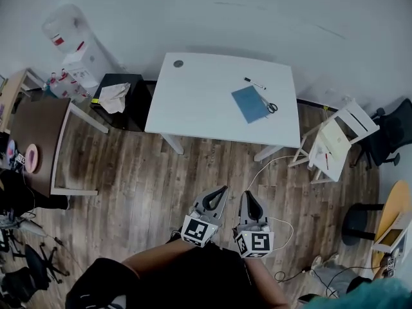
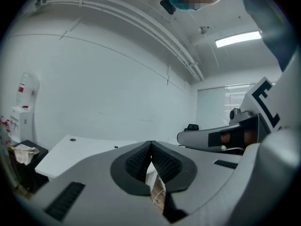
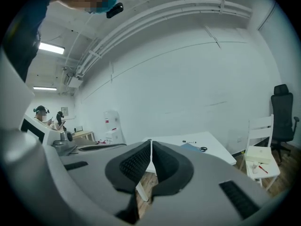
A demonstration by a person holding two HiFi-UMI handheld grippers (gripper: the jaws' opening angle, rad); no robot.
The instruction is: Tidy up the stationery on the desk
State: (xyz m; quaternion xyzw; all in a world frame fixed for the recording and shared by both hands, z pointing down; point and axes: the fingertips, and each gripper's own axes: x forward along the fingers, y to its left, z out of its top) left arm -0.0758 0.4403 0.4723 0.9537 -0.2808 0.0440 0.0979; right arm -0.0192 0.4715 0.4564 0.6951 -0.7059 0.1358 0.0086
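On the white desk lie a blue notebook, a black pen and black-handled scissors, all near its right end. The same notebook, pen and scissors show small in the right gripper view. My left gripper and right gripper hang side by side over the wooden floor, well short of the desk. Both are shut with nothing between the pads. The left gripper and right gripper tips point toward the desk.
A white chair holding a pale folder stands right of the desk. A black cabinet and a water dispenser stand to its left. A brown table is at far left. A white cable trails on the floor.
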